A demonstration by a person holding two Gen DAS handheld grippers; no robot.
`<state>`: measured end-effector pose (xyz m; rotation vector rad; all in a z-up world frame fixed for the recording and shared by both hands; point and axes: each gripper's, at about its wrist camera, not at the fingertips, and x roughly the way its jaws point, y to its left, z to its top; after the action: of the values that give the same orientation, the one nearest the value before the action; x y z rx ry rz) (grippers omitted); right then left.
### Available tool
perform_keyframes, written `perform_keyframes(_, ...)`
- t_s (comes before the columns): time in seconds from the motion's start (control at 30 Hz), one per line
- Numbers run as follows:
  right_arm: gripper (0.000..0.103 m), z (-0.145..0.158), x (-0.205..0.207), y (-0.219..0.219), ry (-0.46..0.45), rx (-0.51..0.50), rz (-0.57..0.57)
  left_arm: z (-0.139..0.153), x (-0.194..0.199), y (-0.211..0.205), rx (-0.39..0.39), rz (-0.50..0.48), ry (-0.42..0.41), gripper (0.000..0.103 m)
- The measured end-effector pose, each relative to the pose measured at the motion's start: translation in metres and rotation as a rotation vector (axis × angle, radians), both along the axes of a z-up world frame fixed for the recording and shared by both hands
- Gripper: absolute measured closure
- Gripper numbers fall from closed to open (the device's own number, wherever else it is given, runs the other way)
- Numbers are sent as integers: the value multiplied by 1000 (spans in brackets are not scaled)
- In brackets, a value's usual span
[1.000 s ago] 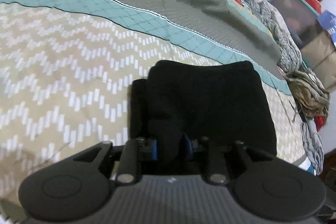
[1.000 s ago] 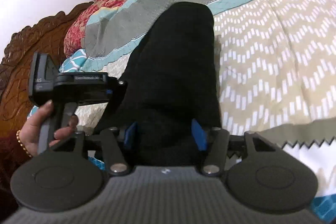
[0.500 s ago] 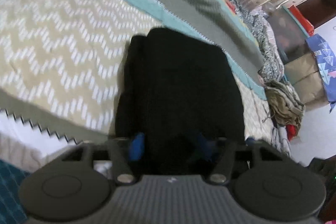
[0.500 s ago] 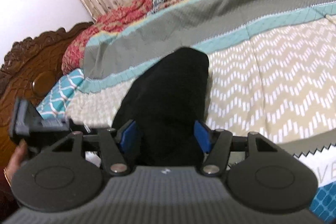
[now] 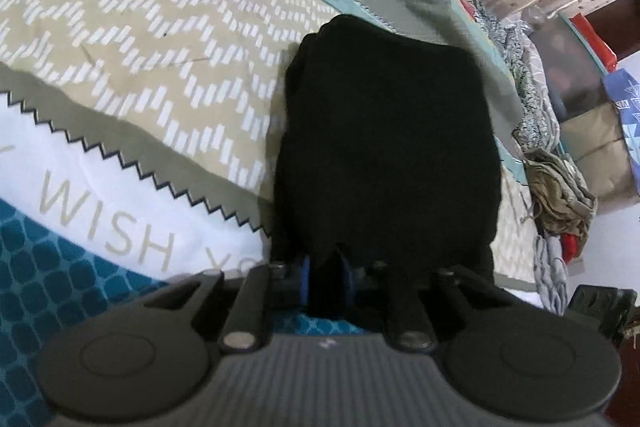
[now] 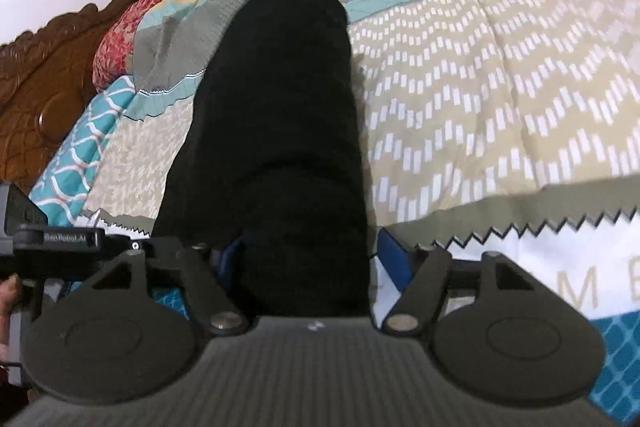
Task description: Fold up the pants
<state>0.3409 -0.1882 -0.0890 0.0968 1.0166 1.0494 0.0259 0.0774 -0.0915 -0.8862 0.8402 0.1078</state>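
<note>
Two grippers attend one garment: the black pants [image 5: 384,147], already doubled into a compact bundle, lie on the patterned bedspread [image 5: 140,39] with their near edge over the white band printed with letters. The left gripper [image 5: 326,281] has its blue pads drawn narrowly together on a pinch of the bundle's near hem. The right gripper [image 6: 308,259] stands with its fingers wide apart; black cloth fills the gap between them, but whether the pads press on it cannot be told. The folded layers appear stacked, with a thinner strip showing along one side in the left wrist view. The step in hand is judged to be a late fold or final positioning of the bundle. The next move calls for keeping the near hem square with the far edge, setting it down flat, then releasing without dragging the layers. A clothes pile [image 5: 560,195] sits well apart.
</note>
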Motion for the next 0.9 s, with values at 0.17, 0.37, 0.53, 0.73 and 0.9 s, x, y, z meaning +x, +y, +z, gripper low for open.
perform_keyframes(0.17, 31, 17, 1, -25, -16, 77, -29, 33, -15, 12, 130, 40, -66, 39)
perform_keyframes(0.37, 25, 25, 31, -45, 26, 156, -83, 37, -3, 32, 101, 83, -151, 4)
perform_keyframes(0.53, 24, 15, 53, -38, 131, 181, -93, 16, 28, 32, 29, 33, -134, 4)
perform_keyframes(0.73, 17, 1, 59, -9, 175, 167, -14, -13, 43, 25, -48, -22, -135, 3)
perform_keyframes(0.9, 31, -27, 64, 13, 402, 215, 18, -23, 62, -10, -48, -111, -184, 50)
